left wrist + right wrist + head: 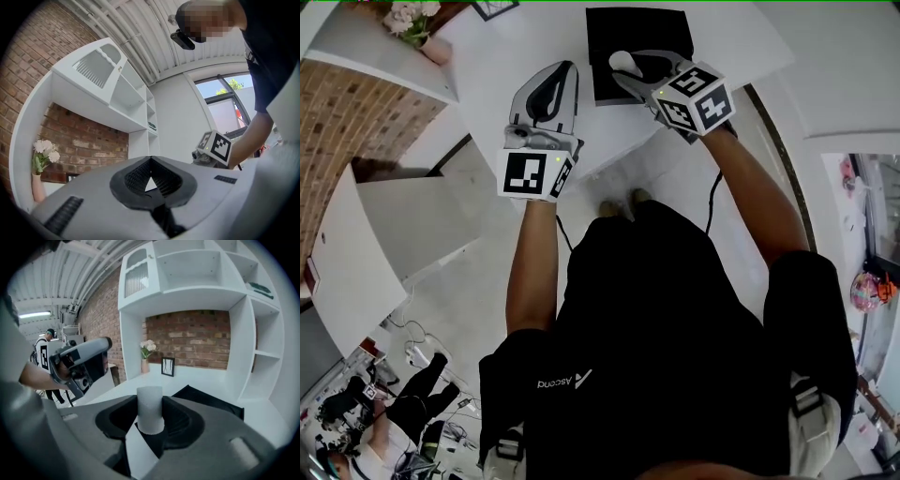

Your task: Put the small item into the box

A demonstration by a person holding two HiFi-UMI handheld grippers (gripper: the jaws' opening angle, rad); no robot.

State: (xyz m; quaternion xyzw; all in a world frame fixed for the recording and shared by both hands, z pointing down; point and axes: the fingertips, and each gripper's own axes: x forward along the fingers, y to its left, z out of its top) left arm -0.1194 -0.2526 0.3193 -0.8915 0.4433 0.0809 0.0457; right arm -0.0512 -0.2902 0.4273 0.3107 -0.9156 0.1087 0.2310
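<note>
A black open box lies on the white table at the far side. My right gripper is shut on a small white cylinder, held just over the box's near edge. In the right gripper view the cylinder stands upright between the jaws of the right gripper, with the box just beyond it. My left gripper hovers over the table left of the box. In the left gripper view its tips meet and the left gripper holds nothing.
A vase of pale flowers and a small picture frame stand at the table's back left. Brick wall and white shelves rise behind the table. Another person is on the floor area at lower left.
</note>
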